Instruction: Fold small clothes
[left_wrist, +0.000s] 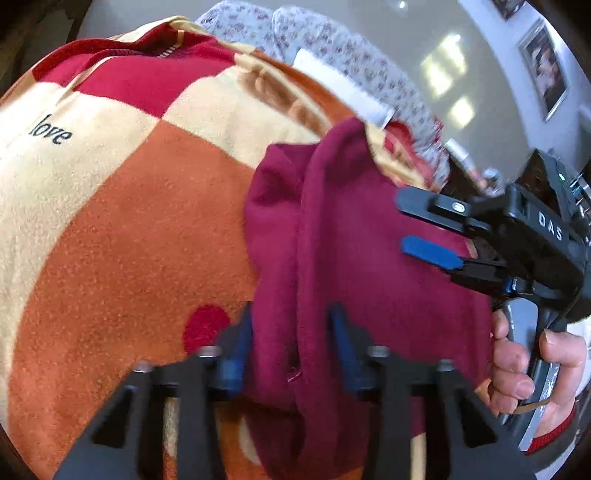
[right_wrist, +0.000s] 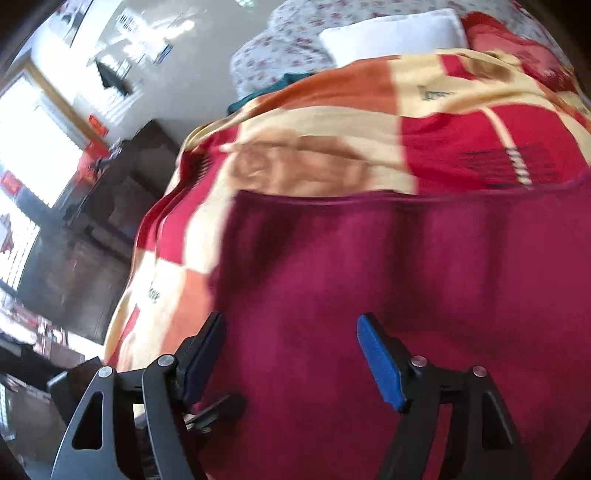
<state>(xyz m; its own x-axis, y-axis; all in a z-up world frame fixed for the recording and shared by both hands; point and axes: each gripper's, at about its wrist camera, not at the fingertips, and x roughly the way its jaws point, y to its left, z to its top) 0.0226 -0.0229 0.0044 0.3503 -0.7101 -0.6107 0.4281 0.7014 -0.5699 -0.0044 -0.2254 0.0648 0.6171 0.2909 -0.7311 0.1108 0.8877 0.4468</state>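
Observation:
A maroon fleece garment (left_wrist: 332, 236) lies bunched in folds on a checked blanket (left_wrist: 129, 206). My left gripper (left_wrist: 291, 314) is open, its blue-padded fingers (left_wrist: 341, 332) straddling a raised fold of the garment near its lower edge. My right gripper (left_wrist: 400, 221) is seen from the side in the left wrist view, open, above the garment's right part, held by a hand (left_wrist: 517, 369). In the right wrist view the garment (right_wrist: 388, 277) fills the foreground and the right gripper (right_wrist: 291, 332) is open just over it, holding nothing.
The orange, cream and red blanket (right_wrist: 332, 122) covers a bed. A floral quilt (left_wrist: 332, 48) and a white pillow (right_wrist: 391, 37) lie at the far end. Dark wooden furniture (right_wrist: 96, 229) stands beside the bed near a bright window (right_wrist: 37, 147).

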